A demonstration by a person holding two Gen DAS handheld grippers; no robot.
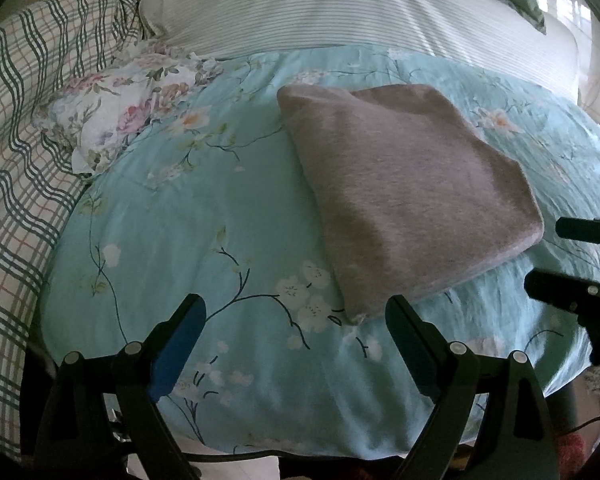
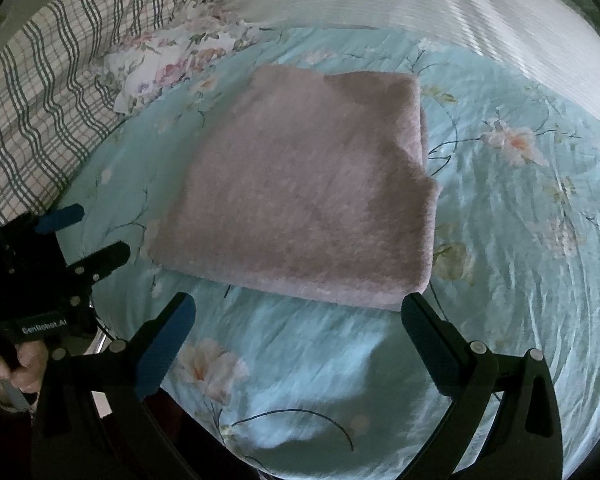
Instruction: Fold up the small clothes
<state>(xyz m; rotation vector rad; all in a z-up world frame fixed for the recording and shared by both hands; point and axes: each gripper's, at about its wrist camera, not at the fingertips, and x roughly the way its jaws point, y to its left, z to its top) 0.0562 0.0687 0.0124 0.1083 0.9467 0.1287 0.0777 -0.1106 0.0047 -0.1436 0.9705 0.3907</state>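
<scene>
Both fingers spread wide, empty, near folded cloth.

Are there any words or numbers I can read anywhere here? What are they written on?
"GenRobot.AI": white letters on the black body of the left tool, seen in the right wrist view; slightly blurred.
No other text: none on the folded grey cloth, the blue flowered quilt or the right tool.

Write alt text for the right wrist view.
A folded pinkish-grey knit garment lies flat on a light blue floral quilt. The open right tool hovers just short of its near edge, with the open left tool at the left.
</scene>
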